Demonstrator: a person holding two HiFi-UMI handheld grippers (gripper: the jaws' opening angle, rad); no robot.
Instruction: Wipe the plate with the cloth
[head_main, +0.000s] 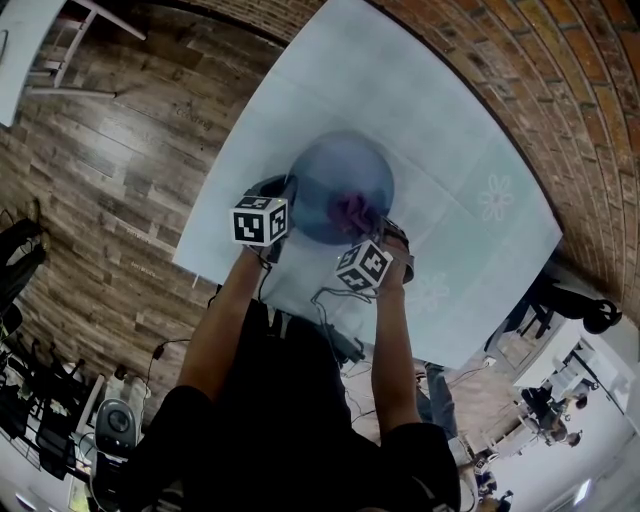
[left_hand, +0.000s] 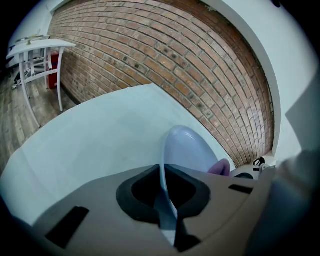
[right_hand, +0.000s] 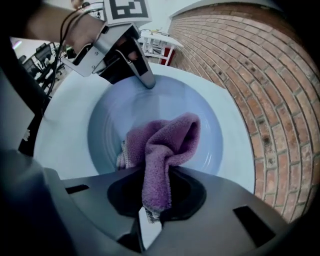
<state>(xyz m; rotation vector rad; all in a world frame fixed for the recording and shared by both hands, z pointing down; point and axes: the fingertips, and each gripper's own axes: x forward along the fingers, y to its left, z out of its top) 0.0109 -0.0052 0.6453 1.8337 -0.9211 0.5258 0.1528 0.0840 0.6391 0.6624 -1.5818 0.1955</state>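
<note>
Observer: Plate (head_main: 340, 178) position?

Recorder: Pale blue, round, sitting mid-way across the light tabletop (head_main: 470, 140), just ahead of both forearms. Whether it lies flat or is tipped up, I cannot tell.

Observer: Left tool (left_hand: 167, 212)?

Recorder: Jaws closed tight on the plate's rim — the thin edge runs straight up between them. The right gripper view shows the same grip from across the plate.

Observer: Cloth (right_hand: 162, 142)?

Recorder: Purple, terry-textured, bunched in a loose fold. It rests in the plate's hollow, touching the inner surface, off toward the side away from the left tool.

Observer: Right tool (right_hand: 150, 220)?

Recorder: Clamped on one end of the cloth, pointing steeply down over the plate; a pale hem tag shows at the pinch.

Observer: Surroundings?

Recorder: Brick wall (left_hand: 165, 55) along the tabletop's far edge, wood-plank floor (head_main: 110, 170), white side table (left_hand: 40, 50) well apart.
</note>
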